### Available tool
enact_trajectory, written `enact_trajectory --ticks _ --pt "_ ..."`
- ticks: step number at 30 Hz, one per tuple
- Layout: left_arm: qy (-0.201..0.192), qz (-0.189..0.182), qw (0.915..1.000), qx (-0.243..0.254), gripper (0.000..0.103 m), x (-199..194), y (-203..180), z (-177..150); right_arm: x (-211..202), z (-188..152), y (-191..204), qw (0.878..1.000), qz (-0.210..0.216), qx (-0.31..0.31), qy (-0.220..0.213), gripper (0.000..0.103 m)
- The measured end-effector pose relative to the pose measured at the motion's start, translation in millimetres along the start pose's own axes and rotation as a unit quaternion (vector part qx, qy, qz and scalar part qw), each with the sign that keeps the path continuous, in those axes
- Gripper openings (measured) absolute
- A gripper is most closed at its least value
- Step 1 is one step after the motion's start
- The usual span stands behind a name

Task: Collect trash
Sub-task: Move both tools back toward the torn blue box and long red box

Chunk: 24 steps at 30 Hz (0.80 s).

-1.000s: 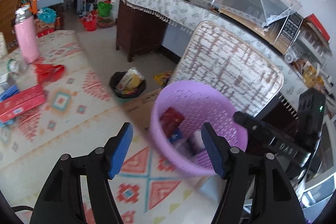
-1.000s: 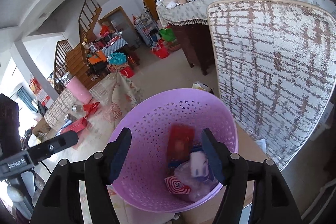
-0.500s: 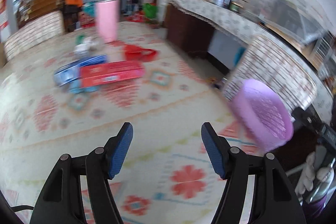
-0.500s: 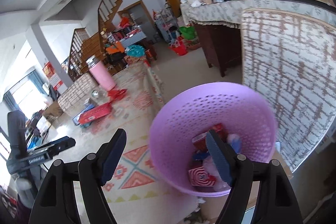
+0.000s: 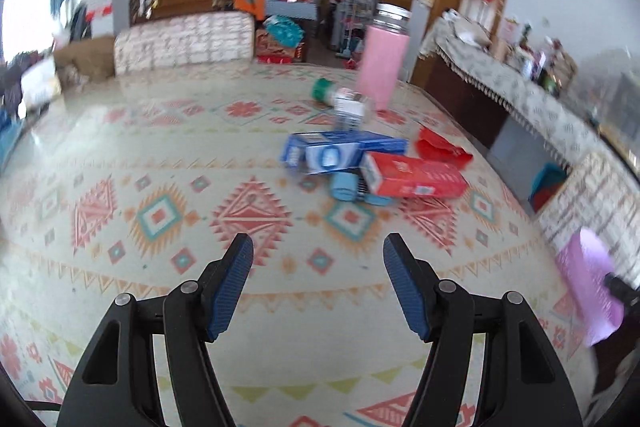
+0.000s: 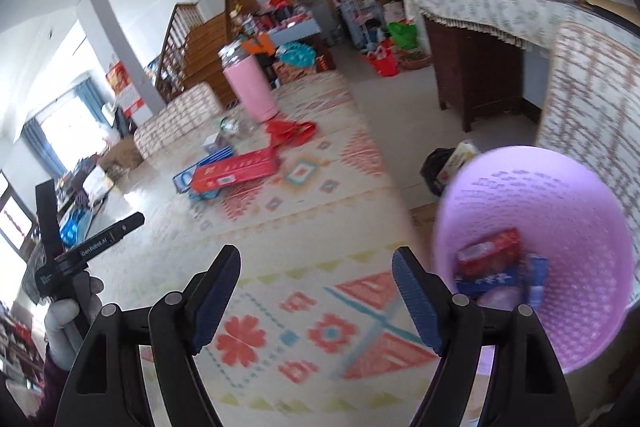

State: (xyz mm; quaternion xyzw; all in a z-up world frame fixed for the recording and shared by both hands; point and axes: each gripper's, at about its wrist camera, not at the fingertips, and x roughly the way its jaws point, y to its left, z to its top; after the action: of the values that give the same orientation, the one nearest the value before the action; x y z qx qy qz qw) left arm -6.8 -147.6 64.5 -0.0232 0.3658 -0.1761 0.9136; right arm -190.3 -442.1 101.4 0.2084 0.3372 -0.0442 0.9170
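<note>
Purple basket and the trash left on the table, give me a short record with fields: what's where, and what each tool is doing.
surface: patterned tablecloth
basket: purple basket at the table's edge, beside a chair
in basket: red packet, blue wrappers
left on table: red box, blue box, red bag, small bottle on its side
also there: pink flask, upright
left tool: open, empty, facing the pile of boxes
right tool: open, empty, basket on its right
</note>
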Motion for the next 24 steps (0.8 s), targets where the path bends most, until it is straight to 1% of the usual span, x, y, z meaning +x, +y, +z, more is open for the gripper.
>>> enact_trajectory --ticks 2,7,12,13,14,15,17,19,22,24 --pt "-0.002 0.001 0.9999 -0.016 0.067 -2 12 2 20 8 19 1.0 0.008 -0.013 0.017 0.082" --pt "-0.016 0.027 0.9982 -0.051 0.067 -8 37 7 72 34 70 0.997 0.033 -0.044 0.055 0.082" --pt "-0.01 0.027 0.9966 -0.077 0.068 -8 49 9 130 69 117 0.994 0.038 -0.064 0.081 0.082" --pt "-0.009 0.029 0.9964 -0.079 0.068 -7 51 9 142 76 125 0.993 0.035 -0.069 0.084 0.082" --pt "-0.008 0.031 0.9962 -0.08 0.068 -7 53 9 171 93 143 0.993 0.022 -0.076 0.087 0.082" --pt "-0.008 0.033 0.996 -0.082 0.068 -7 54 10 171 93 143 0.993 0.022 -0.076 0.087 0.082" --pt "-0.01 0.044 0.9955 -0.083 0.068 -8 57 11 198 107 154 0.992 0.012 -0.079 0.096 0.082" --pt "-0.016 0.065 0.9944 -0.081 0.068 -11 61 14 232 121 164 0.991 -0.009 -0.086 0.106 0.082" --pt "-0.029 0.105 0.9907 -0.081 0.068 -15 69 17 266 131 168 0.988 -0.034 -0.09 0.121 0.082" --pt "-0.031 0.116 0.9882 -0.094 0.068 -16 78 19 288 135 169 0.985 -0.045 -0.086 0.139 0.082"
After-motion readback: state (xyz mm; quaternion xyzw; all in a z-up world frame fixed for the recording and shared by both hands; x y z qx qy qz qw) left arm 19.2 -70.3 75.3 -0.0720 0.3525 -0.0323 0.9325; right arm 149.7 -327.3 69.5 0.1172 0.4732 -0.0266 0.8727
